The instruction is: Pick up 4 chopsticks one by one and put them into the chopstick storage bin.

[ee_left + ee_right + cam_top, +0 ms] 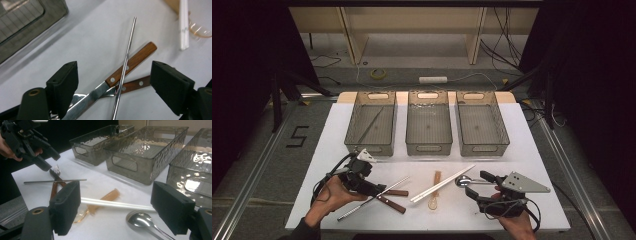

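Observation:
My left gripper (pixel 379 189) (pixel 113 67) stands open low over a crossed pile: a thin metal chopstick (pixel 354 210) (pixel 127 55) lies across a wood-handled knife (pixel 392 204) (pixel 132 61) and a second wooden handle (pixel 398 192) (pixel 136 83). My right gripper (pixel 477 184) (pixel 116 192) is open too, with the bowl of a metal spoon (pixel 462 181) (pixel 140 218) on the table between its jaws. A pair of white chopsticks (pixel 447 181) (pixel 112 203) rests over an amber plastic spoon (pixel 433 202) (pixel 105 197) mid-table. The right gripper view shows the left gripper (pixel 51 162) above fork tines (pixel 56 170).
Three grey see-through bins stand in a row behind the cutlery: left (pixel 369 148), middle (pixel 428 148), right (pixel 484 148). A thin metal stick (pixel 371 125) lies in the left bin. The white table's front edge (pixel 412 228) runs close to my hands.

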The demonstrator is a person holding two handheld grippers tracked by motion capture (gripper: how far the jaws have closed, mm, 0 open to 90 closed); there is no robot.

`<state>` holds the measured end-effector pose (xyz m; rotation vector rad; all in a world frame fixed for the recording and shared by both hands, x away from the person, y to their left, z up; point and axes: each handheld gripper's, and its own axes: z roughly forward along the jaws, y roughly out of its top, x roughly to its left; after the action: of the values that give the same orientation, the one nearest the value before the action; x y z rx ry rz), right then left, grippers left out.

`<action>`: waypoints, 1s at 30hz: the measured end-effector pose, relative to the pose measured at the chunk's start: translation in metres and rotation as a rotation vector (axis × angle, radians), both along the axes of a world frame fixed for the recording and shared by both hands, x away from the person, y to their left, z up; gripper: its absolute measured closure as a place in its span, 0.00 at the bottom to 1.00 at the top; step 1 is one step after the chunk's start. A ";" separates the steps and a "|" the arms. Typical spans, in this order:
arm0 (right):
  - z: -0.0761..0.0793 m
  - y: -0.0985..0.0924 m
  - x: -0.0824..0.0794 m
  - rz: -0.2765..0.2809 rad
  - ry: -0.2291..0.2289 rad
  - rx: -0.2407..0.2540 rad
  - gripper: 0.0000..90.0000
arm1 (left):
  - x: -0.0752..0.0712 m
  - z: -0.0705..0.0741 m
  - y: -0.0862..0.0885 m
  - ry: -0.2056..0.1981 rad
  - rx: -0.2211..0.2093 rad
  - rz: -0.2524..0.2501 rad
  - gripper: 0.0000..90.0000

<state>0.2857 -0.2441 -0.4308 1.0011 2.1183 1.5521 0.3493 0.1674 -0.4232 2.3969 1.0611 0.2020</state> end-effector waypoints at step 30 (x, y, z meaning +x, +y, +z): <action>0.001 0.001 0.000 0.002 -0.005 -0.001 0.28 | -0.021 -0.033 0.011 0.100 0.131 -0.059 0.66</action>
<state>0.2855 -0.2435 -0.4302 0.9943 2.1172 1.5526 0.3283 0.1787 -0.4565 2.5760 1.0484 0.1365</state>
